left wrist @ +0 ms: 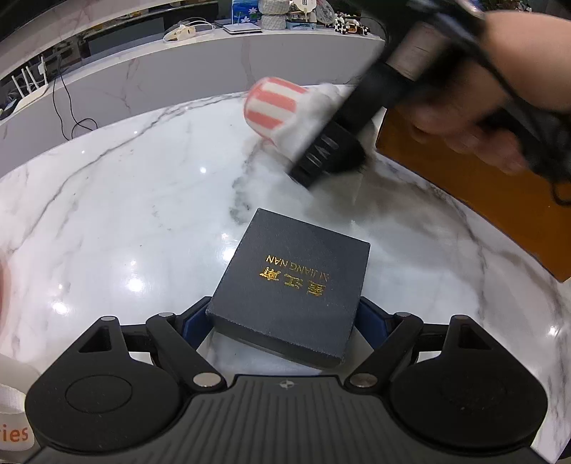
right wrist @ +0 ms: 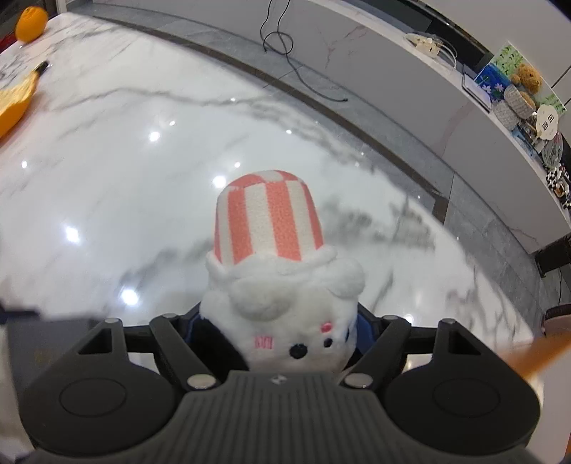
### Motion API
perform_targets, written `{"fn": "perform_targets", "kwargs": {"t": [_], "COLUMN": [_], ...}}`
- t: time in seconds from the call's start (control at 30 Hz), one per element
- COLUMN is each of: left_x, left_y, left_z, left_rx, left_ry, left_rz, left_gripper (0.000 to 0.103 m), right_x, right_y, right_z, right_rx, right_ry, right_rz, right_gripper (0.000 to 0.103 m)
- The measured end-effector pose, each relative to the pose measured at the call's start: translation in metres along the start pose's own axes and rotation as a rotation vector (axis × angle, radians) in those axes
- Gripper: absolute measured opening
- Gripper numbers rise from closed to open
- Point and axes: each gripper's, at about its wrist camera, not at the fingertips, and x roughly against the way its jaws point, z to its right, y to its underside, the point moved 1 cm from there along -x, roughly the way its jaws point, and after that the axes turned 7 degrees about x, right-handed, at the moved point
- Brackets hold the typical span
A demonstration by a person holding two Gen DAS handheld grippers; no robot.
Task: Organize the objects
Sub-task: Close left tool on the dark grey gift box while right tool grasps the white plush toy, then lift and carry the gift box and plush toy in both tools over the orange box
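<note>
My left gripper (left wrist: 285, 314) is shut on a dark blue square box (left wrist: 292, 285) with gold lettering, held just above the white marble table (left wrist: 125, 221). My right gripper (right wrist: 276, 321) is shut on a white plush toy (right wrist: 278, 296) with a pink-and-white striped cup-shaped hat. In the left wrist view the plush (left wrist: 282, 107) and the right gripper's black body hang over the far side of the table, with the hand behind them. The fingertips of both grippers are hidden by what they hold.
An orange (right wrist: 31, 22), a banana (right wrist: 14, 103) and a black pen (right wrist: 41, 67) lie at the table's far left. A brown wooden surface (left wrist: 481, 200) adjoins the table on the right. A white counter (left wrist: 160, 71) with cables and clutter runs behind.
</note>
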Motion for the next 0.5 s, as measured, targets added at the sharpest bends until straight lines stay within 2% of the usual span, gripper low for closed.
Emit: {"fn": "perform_targets", "kwargs": {"t": [0.23, 0.3, 0.5], "left_x": [0.002, 0.005, 0.016], "left_y": [0.003, 0.007, 0.022], "left_z": [0.000, 0.000, 0.006], "left_rx": [-0.020, -0.031, -0.045], "left_ry": [-0.006, -0.003, 0.014], "left_rz": [-0.015, -0.022, -0.050], "left_gripper": [0.096, 0.096, 0.095], "right_x": [0.028, 0.034, 0.054], "right_y": [0.034, 0.043, 0.081], "right_z": [-0.039, -0.042, -0.045], "right_rx": [0.068, 0.051, -0.023], "right_ry": [-0.058, -0.056, -0.143], "right_rz": [-0.008, -0.005, 0.010], "right_gripper": [0.076, 0.076, 0.076]}}
